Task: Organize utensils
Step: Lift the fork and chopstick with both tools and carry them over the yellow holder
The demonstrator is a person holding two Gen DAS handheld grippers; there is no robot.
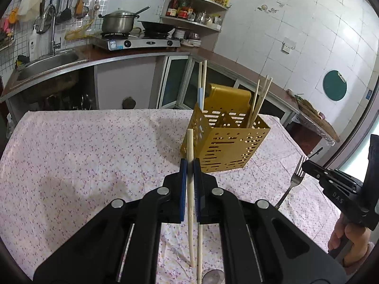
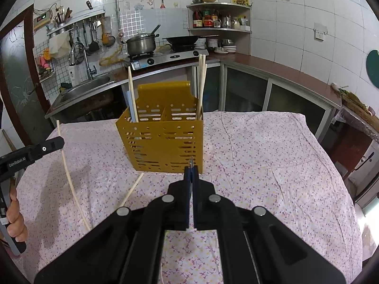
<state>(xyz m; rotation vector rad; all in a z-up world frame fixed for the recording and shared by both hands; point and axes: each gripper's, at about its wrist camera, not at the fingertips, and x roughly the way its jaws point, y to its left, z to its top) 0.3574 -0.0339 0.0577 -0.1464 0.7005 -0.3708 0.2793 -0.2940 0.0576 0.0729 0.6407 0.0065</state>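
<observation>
A yellow perforated utensil holder (image 1: 225, 142) stands on the flowered tablecloth and shows in the right wrist view too (image 2: 163, 139). It holds several chopsticks (image 1: 259, 99) and a pale blue utensil. My left gripper (image 1: 189, 163) is shut on a wooden chopstick (image 1: 190, 146), held upright just left of the holder; it also shows in the right wrist view (image 2: 64, 156). My right gripper (image 2: 191, 169) is shut on a metal fork (image 1: 295, 177), tines up, right of the holder. Another chopstick (image 2: 132, 189) lies on the cloth.
The table (image 2: 272, 156) carries a pink flowered cloth. Behind it run a counter with a sink (image 1: 47, 64), a gas stove (image 1: 139, 41) with a pot and a wok, and a corner shelf (image 2: 218, 27). A cutting board (image 1: 315, 116) lies at the right.
</observation>
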